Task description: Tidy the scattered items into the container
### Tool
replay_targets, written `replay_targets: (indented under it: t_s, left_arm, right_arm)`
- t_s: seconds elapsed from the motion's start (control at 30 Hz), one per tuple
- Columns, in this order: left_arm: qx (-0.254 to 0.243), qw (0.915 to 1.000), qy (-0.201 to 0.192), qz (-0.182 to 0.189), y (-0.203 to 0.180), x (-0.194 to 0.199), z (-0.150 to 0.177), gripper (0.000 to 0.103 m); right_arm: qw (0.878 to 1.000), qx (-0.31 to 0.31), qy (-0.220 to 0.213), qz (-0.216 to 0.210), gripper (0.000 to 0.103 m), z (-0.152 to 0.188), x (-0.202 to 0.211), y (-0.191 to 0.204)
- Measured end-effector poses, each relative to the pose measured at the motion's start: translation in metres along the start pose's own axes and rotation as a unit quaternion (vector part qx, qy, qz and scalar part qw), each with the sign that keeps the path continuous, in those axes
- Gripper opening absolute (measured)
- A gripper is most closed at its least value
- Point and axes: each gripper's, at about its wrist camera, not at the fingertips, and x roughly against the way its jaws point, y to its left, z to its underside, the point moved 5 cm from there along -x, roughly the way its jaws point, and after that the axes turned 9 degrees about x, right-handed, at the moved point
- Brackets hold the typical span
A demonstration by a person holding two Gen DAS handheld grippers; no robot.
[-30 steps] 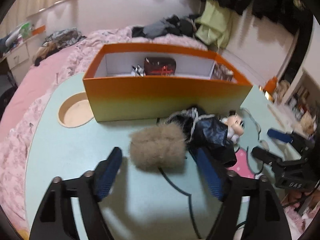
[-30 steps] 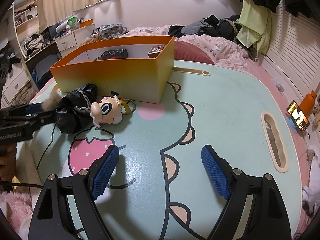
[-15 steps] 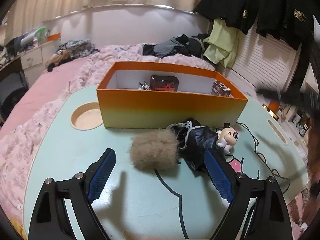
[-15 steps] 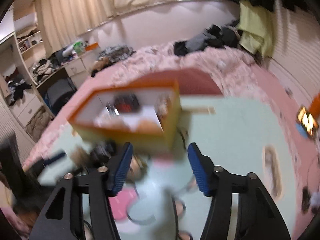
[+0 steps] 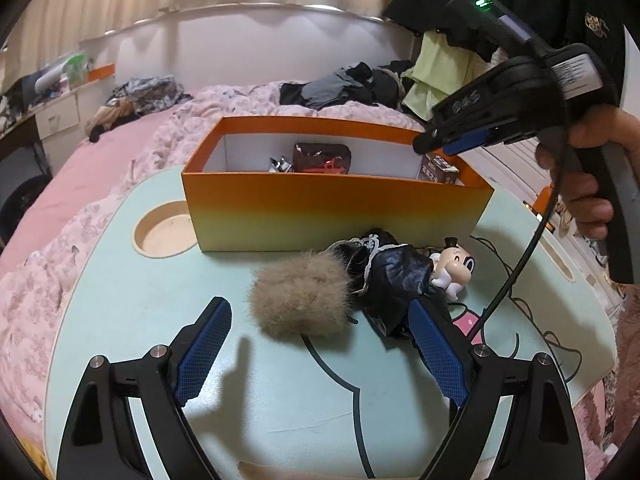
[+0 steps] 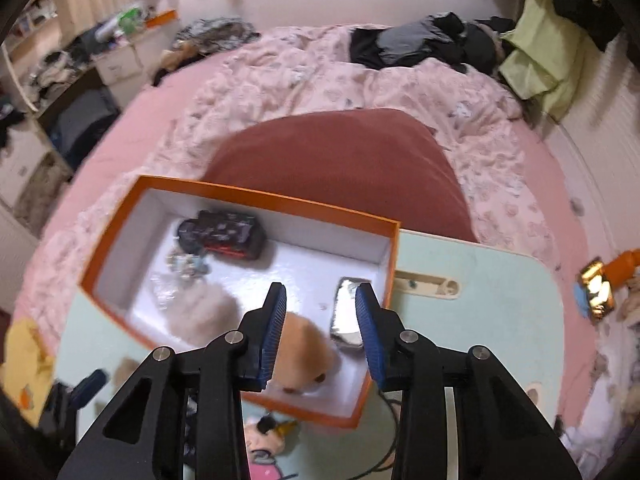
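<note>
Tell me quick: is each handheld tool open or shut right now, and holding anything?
Left tool: open, holding nothing; the fur ball sits untouched by its tips.
Right tool: jaws closing with nothing between them, above the orange box.

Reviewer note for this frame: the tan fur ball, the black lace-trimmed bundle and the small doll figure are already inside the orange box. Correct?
Not correct. The left wrist view shows the tan fur ball, the black lace-trimmed bundle and the small doll figure lying on the table, in front of the orange box, not in it.
</note>
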Motion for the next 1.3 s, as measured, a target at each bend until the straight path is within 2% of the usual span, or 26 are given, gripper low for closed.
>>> replay_targets:
  t_s: [0.1,0.2,0.3,0.37,0.4,0.43,0.5,0.6,0.63,0.73,0.87,0.97,1.07,1.17,1.3]
  left_arm:
    - [0.000,1.0000,0.000,0.001,0.000,0.000,0.000,0.090]
    - [0.001,1.0000,0.001,0.002,-0.001,0.000,0.000,0.090]
    - [0.001,1.0000,0.001,0.002,-0.001,0.000,0.000,0.090]
    - [0.001,1.0000,0.002,0.002,-0.001,0.000,0.000,0.090]
    - [0.002,1.0000,0.002,0.003,-0.001,0.000,-0.001,0.090]
    - [0.003,1.0000,0.002,0.004,-0.001,0.000,-0.001,0.090]
    - [0.005,1.0000,0.004,0.005,-0.001,-0.001,-0.001,0.090]
    - [0.007,0.9999,0.007,0.005,0.000,-0.003,-0.001,0.090]
    - [0.008,0.9999,0.007,0.005,0.000,-0.003,-0.001,0.090]
    - [0.012,0.9999,0.008,0.006,0.001,-0.003,-0.001,0.090]
    - [0.022,0.9995,0.005,0.023,0.003,-0.002,-0.003,0.095]
    - [0.028,0.9980,-0.012,0.054,0.001,0.005,-0.005,0.096]
    - [0.038,0.9960,-0.037,0.072,0.004,0.013,-0.008,0.096]
    - [0.047,0.9967,-0.025,0.062,0.006,0.007,-0.009,0.096]
    - [0.051,0.9984,0.012,0.021,0.012,-0.009,-0.006,0.096]
  right_arm:
    - [0.999,0.018,0.020,0.044,0.037,0.000,-0.009,0.001]
    - [0.997,0.029,0.039,0.064,0.037,0.001,-0.017,0.005]
    - [0.995,0.044,0.051,0.071,0.036,0.000,-0.022,0.011]
    - [0.994,0.050,0.076,0.067,0.034,0.004,-0.031,0.013]
    - [0.993,0.052,0.080,0.067,0.024,0.006,-0.034,0.014]
    - [0.993,0.055,0.075,0.074,0.020,0.006,-0.035,0.013]
    - [0.994,0.049,0.058,0.080,0.020,0.007,-0.032,0.010]
    - [0.998,0.026,-0.003,0.052,0.020,0.006,-0.008,0.007]
    - [0.998,0.017,-0.042,0.032,0.020,0.007,0.011,0.006]
    - [0.992,-0.012,-0.125,-0.006,0.020,0.017,0.060,0.000]
    - [0.983,-0.030,-0.175,-0.048,0.020,0.050,0.108,-0.009]
    - [0.979,-0.053,-0.177,-0.086,0.020,0.084,0.113,-0.022]
    - [0.972,-0.102,-0.165,-0.136,0.020,0.117,0.091,-0.039]
    - [0.967,-0.133,-0.149,-0.159,0.020,0.142,0.068,-0.051]
    - [0.964,-0.128,-0.136,-0.190,0.020,0.156,0.047,-0.040]
